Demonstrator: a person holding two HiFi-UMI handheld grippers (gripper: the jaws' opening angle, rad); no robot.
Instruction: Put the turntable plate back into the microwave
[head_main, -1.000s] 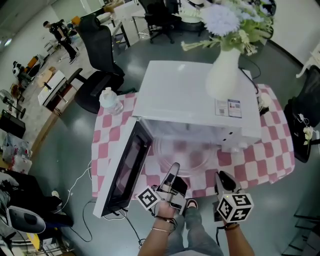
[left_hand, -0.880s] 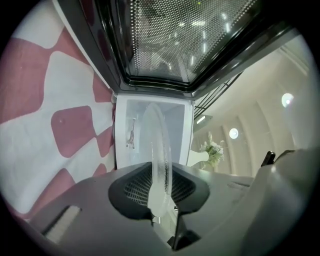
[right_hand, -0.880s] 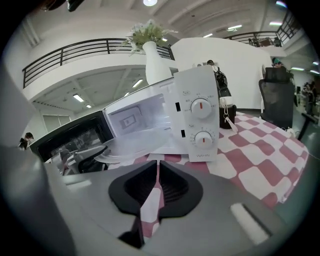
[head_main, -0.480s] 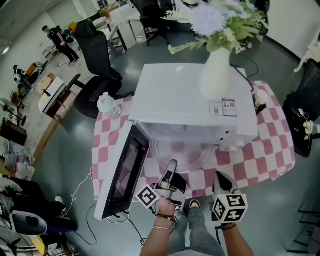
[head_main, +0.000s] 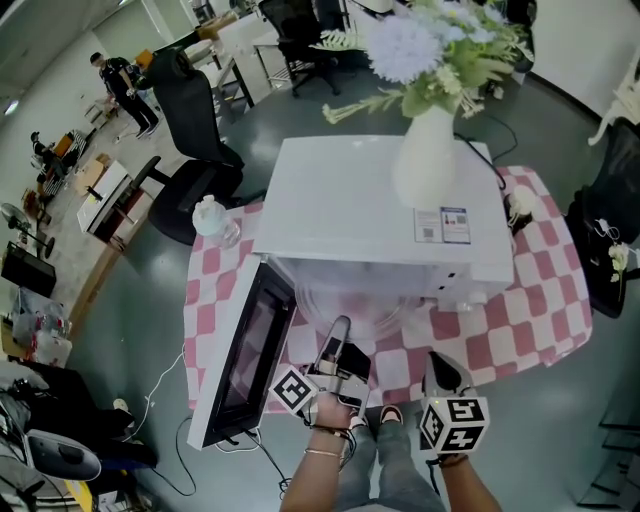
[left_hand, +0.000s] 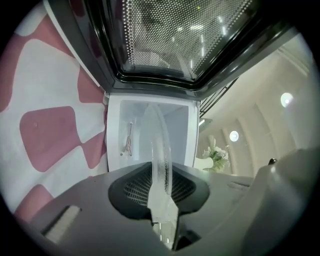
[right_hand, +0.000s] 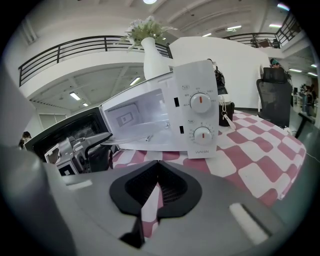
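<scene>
The white microwave (head_main: 370, 210) stands on the checked table with its door (head_main: 245, 350) swung open to the left. The clear glass turntable plate (head_main: 365, 300) lies level, partly inside the cavity. My left gripper (head_main: 340, 328) is shut on the plate's near rim. In the left gripper view the plate (left_hand: 157, 150) runs edge-on from between the jaws into the cavity (left_hand: 150, 130). My right gripper (head_main: 437, 362) hovers in front of the table's near edge, right of the plate, shut and empty. The right gripper view shows the microwave's dial panel (right_hand: 199, 117) and the plate's rim (right_hand: 137, 138).
A white vase (head_main: 425, 160) with flowers stands on top of the microwave. A water bottle (head_main: 212, 218) sits at the table's back left corner. The pink-and-white tablecloth (head_main: 530, 300) hangs over the edges. Office chairs (head_main: 190, 110) stand behind on the grey floor.
The left gripper has pushed the plate a little further into the microwave. The right gripper stays where it was.
</scene>
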